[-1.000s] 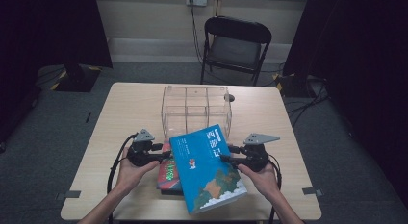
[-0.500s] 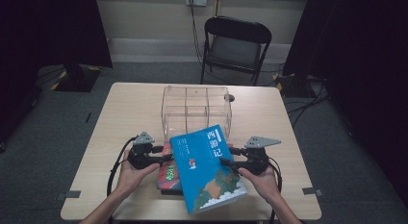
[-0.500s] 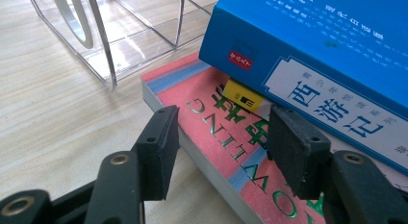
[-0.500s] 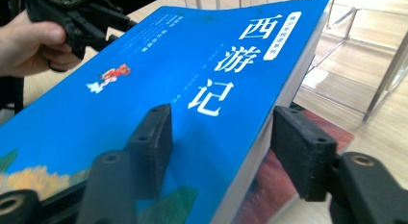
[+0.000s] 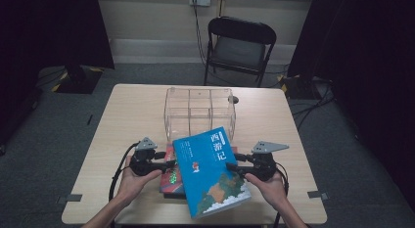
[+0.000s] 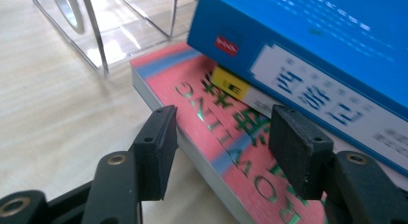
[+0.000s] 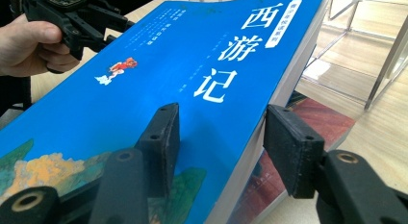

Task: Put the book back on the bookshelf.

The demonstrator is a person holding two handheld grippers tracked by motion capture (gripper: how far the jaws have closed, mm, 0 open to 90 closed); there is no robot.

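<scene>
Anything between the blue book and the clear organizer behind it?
Nothing visible. The blue book is tilted up off the red book, gripped at its edge by the right gripper. The clear organizer stands just behind, its compartments bare. The left gripper straddles the red book's edge, jaws just opening.

A: What do the left tongs [image 5: 169, 165] look like?
B: Black body, a grey three-cornered plate on top, a black cable looping off behind.
A: And the right tongs [image 5: 231, 167]?
B: The same: black, grey plate, black cable. Up close each has two black arms with brass-ringed rivets and blocky black pads [image 7: 163, 132] with small screw holes.
A: Sleeves?
B: None visible; forearms bare.
</scene>
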